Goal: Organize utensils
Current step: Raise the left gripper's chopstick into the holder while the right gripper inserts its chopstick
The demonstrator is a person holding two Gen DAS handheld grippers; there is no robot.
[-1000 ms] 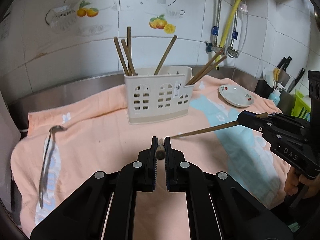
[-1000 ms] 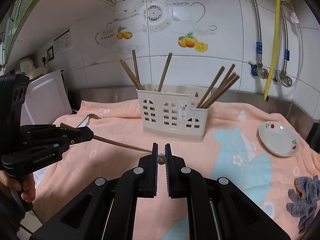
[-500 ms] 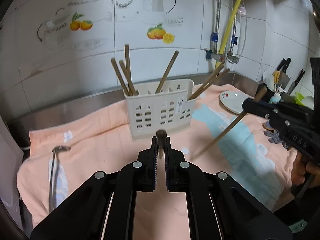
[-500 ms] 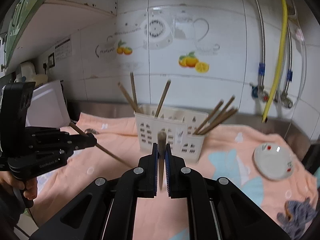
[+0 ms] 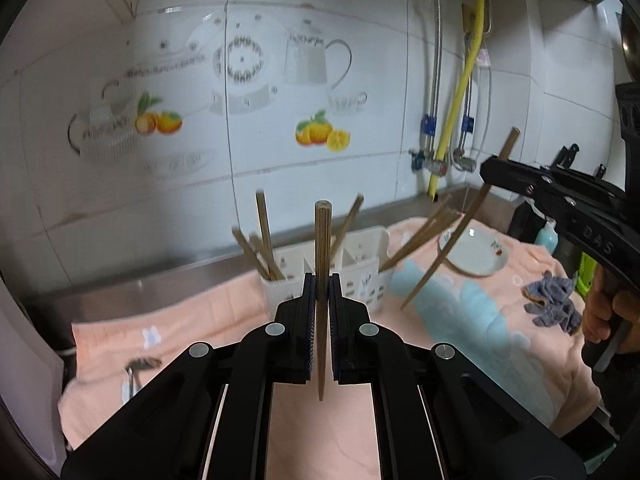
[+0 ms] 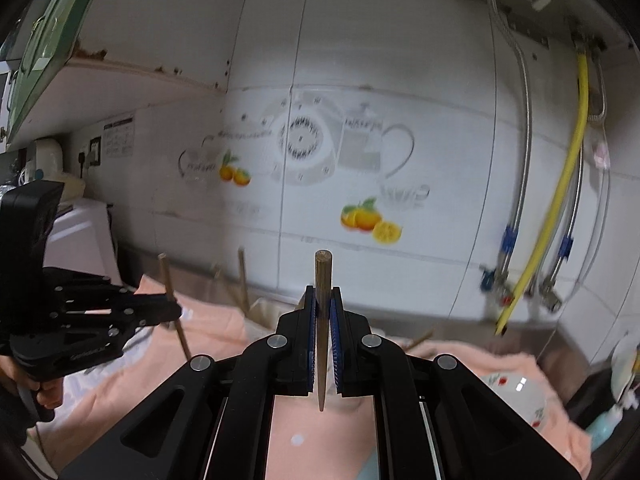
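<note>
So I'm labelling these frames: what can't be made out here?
- Right wrist view: the utensil holder is mostly hidden behind the right gripper and motion-blurred.
- Left wrist view: the spoon is blurred and partly hidden by the left gripper.
- Left wrist view: the holder's compartments are too blurred to count.

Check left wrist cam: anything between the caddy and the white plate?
Yes. The right gripper's chopstick hangs tilted between caddy and plate, tip above the towel.

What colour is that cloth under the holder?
The cloth is peach with light-blue patches, best seen in the left wrist view.
</note>
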